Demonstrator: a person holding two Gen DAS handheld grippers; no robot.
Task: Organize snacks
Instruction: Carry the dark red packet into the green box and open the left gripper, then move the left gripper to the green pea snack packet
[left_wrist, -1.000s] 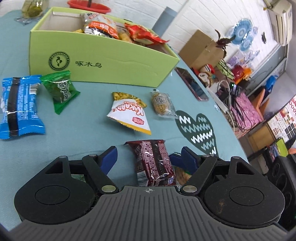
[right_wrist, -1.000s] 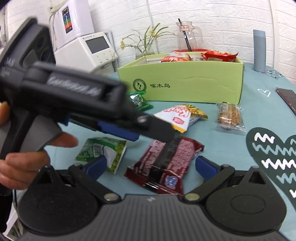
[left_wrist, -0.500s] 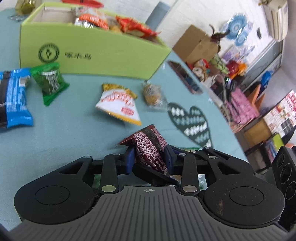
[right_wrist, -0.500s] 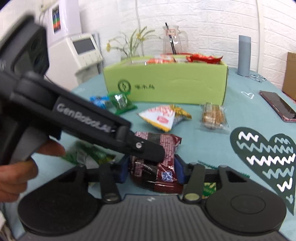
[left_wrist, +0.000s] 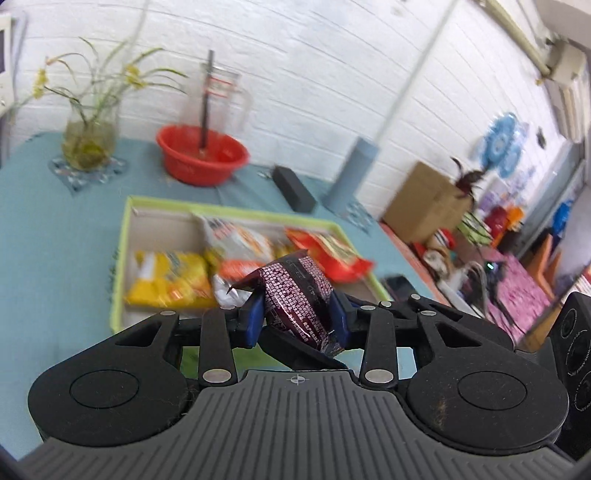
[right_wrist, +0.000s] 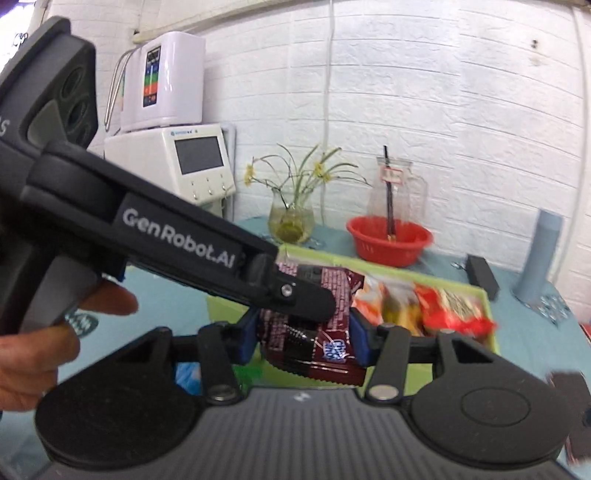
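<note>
A dark red snack packet (left_wrist: 299, 295) is pinched between both pairs of blue pads. My left gripper (left_wrist: 297, 317) is shut on one end of it and my right gripper (right_wrist: 303, 339) is shut on the other end (right_wrist: 325, 332). The packet hangs in the air just in front of and above the green box (left_wrist: 122, 236), which holds yellow, white and red snack bags (left_wrist: 170, 280). In the right wrist view the left gripper's black body (right_wrist: 177, 240) crosses in front of the packet, with the box (right_wrist: 458, 288) behind.
Behind the box stand a red bowl (left_wrist: 201, 155), a glass jug (left_wrist: 221, 99), a plant vase (left_wrist: 88, 140), a grey cylinder (left_wrist: 352, 173) and a black block (left_wrist: 293, 188). A cardboard box (left_wrist: 424, 206) sits at the right. White appliances (right_wrist: 173, 158) stand at the back left.
Both grippers closed on the dark red packet and lifted it off the table up to the box. The loose snacks on the cloth have dropped out of view.
</note>
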